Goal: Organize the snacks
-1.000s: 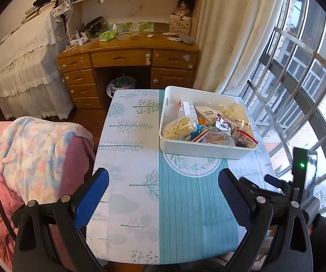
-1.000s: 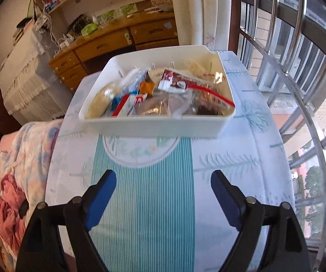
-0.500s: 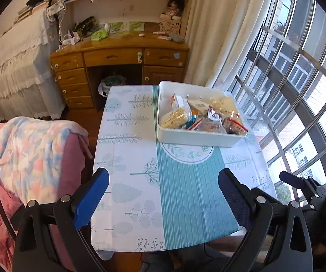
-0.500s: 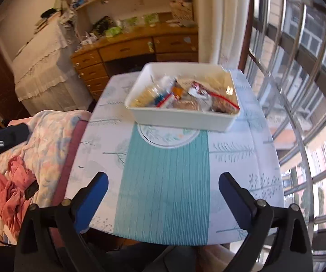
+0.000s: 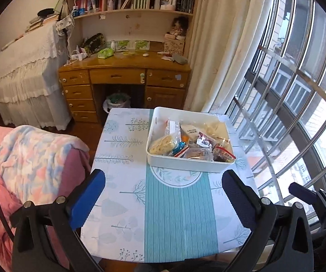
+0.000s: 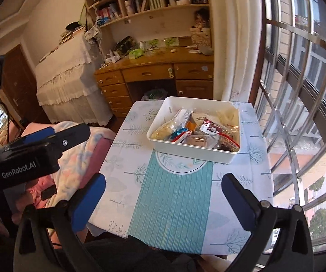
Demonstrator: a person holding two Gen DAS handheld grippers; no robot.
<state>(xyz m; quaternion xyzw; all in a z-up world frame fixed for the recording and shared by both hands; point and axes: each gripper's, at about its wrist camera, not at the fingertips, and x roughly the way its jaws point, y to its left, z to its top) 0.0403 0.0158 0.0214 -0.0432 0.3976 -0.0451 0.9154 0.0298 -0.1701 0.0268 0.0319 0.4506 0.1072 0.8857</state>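
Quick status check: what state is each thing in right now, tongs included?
Left tongs: open, empty, above the table's near edge.
Right tongs: open, empty.
White bin: upright on the table, filled with snack packets.
Desk drawers: shut.

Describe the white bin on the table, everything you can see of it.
The white bin is a shallow, square tray with rounded corners and smooth walls that look like plastic. It sits flat and upright on the far half of the table, over the tablecloth's teal stripe and round leaf emblem, nearer the window side. It is open-topped and filled with bagged and wrapped snacks, some rising above the rim. Both grippers are apart from it; nothing but the tablecloth and its contents touches it.
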